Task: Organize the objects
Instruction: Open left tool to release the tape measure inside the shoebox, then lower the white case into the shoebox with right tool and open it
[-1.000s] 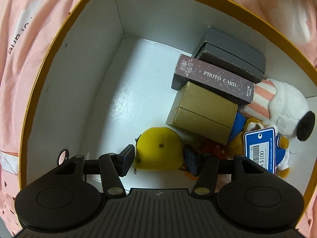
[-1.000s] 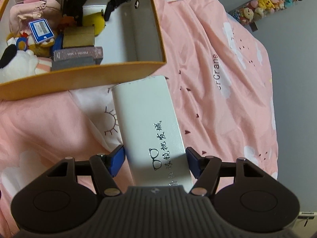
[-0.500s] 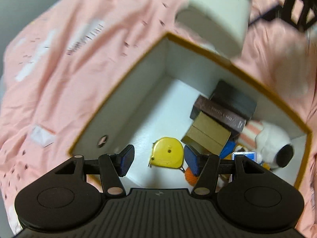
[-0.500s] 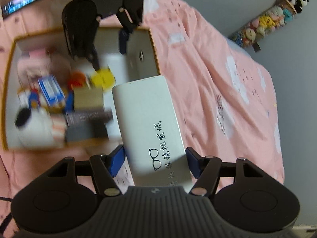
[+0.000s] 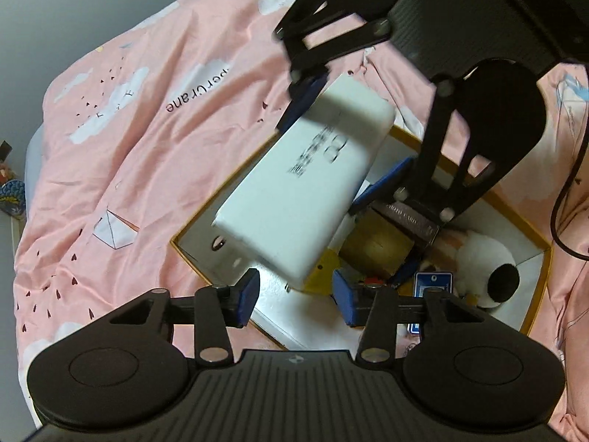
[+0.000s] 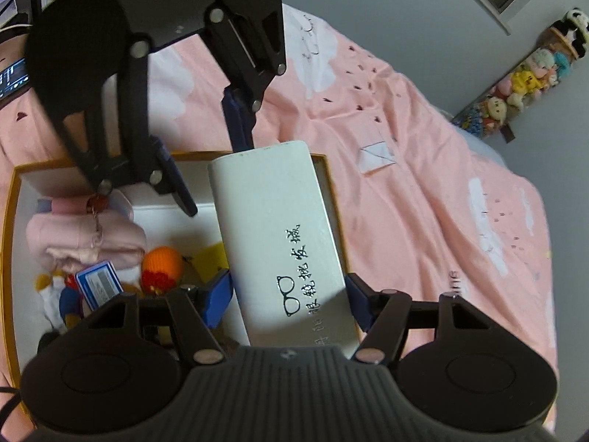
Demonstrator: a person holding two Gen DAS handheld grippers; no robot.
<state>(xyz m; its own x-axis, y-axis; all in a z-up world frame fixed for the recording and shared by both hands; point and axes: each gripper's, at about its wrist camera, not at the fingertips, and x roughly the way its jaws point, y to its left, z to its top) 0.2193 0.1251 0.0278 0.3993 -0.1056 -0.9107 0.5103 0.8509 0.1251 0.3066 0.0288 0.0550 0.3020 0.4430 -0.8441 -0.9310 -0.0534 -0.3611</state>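
While held, white glasses case (image 6: 279,235), black lettering

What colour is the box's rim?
Mustard yellow; the box rim shows best in the right wrist view.

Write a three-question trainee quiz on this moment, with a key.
1. True or false: the right gripper holds the white glasses case.
2. What is between the left gripper's fingers? A) yellow tape measure B) nothing C) plush dog
3. Over what does the case hang?

Key: 1 true. 2 B; its jaws have just been closing, empty. 3 the open, orange-rimmed box on the pink bedding.
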